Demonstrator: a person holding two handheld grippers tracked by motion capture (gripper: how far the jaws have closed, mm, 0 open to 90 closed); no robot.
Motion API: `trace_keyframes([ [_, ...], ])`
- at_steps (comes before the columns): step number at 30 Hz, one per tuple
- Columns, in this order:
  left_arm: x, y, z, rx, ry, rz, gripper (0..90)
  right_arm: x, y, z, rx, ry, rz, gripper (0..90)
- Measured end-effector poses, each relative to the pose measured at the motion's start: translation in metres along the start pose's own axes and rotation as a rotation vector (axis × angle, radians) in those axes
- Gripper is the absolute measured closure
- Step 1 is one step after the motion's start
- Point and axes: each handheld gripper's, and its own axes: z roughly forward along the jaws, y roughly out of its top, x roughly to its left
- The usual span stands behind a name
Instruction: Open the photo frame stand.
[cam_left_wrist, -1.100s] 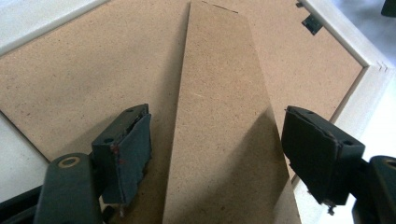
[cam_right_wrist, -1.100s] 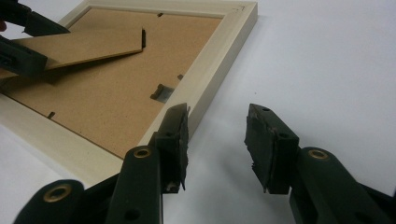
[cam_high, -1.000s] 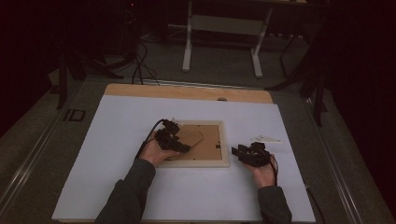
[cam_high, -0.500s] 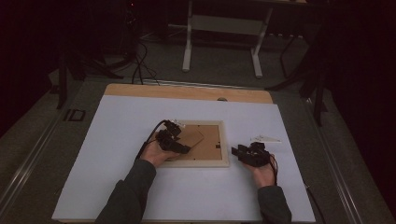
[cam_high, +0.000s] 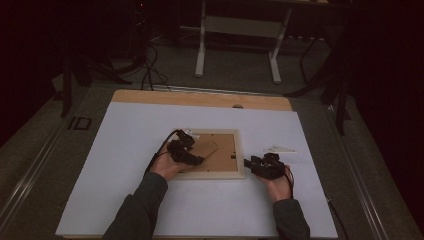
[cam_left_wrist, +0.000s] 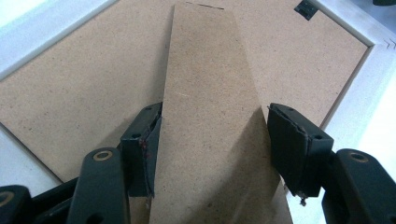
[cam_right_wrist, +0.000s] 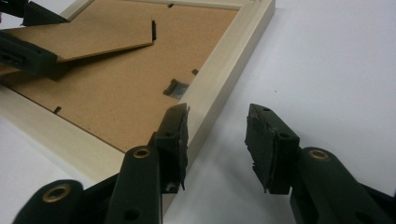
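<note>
A pale wooden picture frame (cam_high: 215, 175) lies face down on the white sheet, its brown backing board (cam_high: 227, 150) up. My left gripper (cam_high: 197, 161) reaches in from the frame's left side. In the left gripper view its jaws (cam_left_wrist: 212, 149) have just closed a little and grip the cardboard stand flap (cam_left_wrist: 210, 93) by its two long edges. The right gripper view shows that flap (cam_right_wrist: 93, 42) raised off the backing. My right gripper (cam_high: 248, 164) is at the frame's lower right corner. It stands open (cam_right_wrist: 217, 140) astride the frame's rim (cam_right_wrist: 224, 70), one jaw over the backing and the other over the table.
A small clear packet (cam_high: 280, 149) lies on the sheet to the right of the frame. Small black turn clips (cam_right_wrist: 175, 88) sit along the backing's edge. A strip of bare wooden tabletop (cam_high: 200, 99) shows at the far side, with a desk's legs beyond.
</note>
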Motion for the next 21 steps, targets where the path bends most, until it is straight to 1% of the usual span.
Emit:
trace_keyframes([
  [3,-0.002,-0.001,0.000,-0.009,0.013,0.005,40.2,0.001,0.000,0.001,-0.003,0.014,0.009,58.0],
  [7,-0.006,-0.003,-0.003,-0.025,0.031,0.020,40.2,0.003,0.002,0.004,0.005,0.022,0.006,58.0],
  [10,-0.008,-0.003,-0.005,-0.036,0.047,0.040,40.2,0.003,0.004,0.006,0.007,0.029,0.007,58.0],
  [11,-0.010,-0.004,-0.005,-0.047,0.051,0.046,40.2,0.003,0.004,0.007,0.007,0.033,0.007,57.8],
  [13,-0.012,-0.005,-0.006,-0.058,0.064,0.065,40.2,0.004,0.006,0.009,0.010,0.037,-0.006,57.5],
  [19,-0.017,-0.007,-0.009,-0.078,0.091,0.089,40.2,0.001,0.011,0.013,0.005,0.053,0.015,57.4],
  [21,-0.018,-0.008,-0.009,-0.085,0.097,0.091,40.2,0.001,0.015,0.013,0.003,0.058,0.016,57.3],
])
